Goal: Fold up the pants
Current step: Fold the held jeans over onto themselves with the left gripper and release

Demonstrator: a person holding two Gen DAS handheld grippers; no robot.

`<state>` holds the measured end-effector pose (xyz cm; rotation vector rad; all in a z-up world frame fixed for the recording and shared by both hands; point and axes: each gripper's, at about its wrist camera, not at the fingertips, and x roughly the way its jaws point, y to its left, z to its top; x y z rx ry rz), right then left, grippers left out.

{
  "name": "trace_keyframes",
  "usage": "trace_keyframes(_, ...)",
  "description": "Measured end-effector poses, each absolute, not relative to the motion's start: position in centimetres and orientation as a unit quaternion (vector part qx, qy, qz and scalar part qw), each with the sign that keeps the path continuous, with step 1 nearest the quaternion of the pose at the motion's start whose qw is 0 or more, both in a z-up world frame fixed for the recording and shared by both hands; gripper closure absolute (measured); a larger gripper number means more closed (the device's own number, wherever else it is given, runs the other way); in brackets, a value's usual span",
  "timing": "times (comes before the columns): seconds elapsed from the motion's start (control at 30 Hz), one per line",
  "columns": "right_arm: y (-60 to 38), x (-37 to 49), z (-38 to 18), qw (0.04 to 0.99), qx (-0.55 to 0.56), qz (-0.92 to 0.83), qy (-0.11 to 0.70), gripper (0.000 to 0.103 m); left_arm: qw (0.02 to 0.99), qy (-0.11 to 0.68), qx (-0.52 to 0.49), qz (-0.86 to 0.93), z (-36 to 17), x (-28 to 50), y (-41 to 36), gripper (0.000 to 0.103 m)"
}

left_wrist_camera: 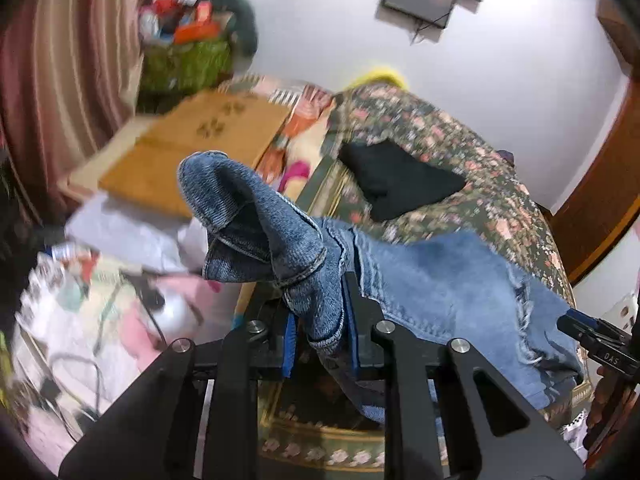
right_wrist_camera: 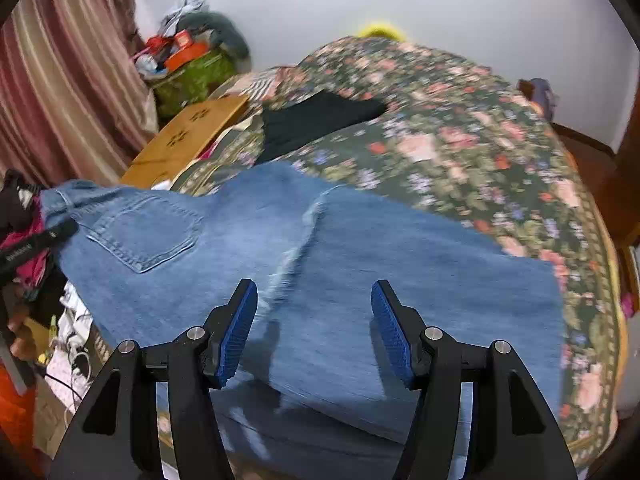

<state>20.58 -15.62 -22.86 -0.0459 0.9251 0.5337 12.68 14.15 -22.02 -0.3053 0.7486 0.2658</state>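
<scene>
Blue denim pants (right_wrist_camera: 320,248) lie across the near part of a floral bedspread (right_wrist_camera: 460,140), back pocket to the left, legs folded over to the right. My left gripper (left_wrist_camera: 322,316) is shut on the bunched waistband end of the pants (left_wrist_camera: 256,220) and holds it lifted off the bed. The rest of the pants (left_wrist_camera: 460,292) trails right toward my right gripper (left_wrist_camera: 576,326), seen at the right edge. In the right wrist view my right gripper (right_wrist_camera: 314,312) is open and empty just above the folded legs. The left gripper (right_wrist_camera: 36,246) shows at the pants' left end.
A black garment (right_wrist_camera: 316,120) lies on the bed beyond the pants. A wooden board (right_wrist_camera: 188,136) leans at the bed's left side. A green basket of clutter (right_wrist_camera: 192,76) and striped curtains (right_wrist_camera: 68,80) stand left. Cables and clutter (left_wrist_camera: 100,320) lie beside the bed.
</scene>
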Motion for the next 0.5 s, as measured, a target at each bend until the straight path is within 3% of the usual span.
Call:
trace_keyframes(0.3, -24.4, 19.7, -23.1, 0.878, -0.007, 0.189, 0.439, 0.047, 0.945, 0.31, -0.032, 0.102, -14.3, 15.9, 5.6, 0.087)
trace_keyframes(0.5, -29.2, 19.1, -24.8, 0.881, -0.011, 0.153, 0.448, 0.047, 0.954, 0.29, 0.025, 0.067, -11.9, 17.7, -1.2, 0.087)
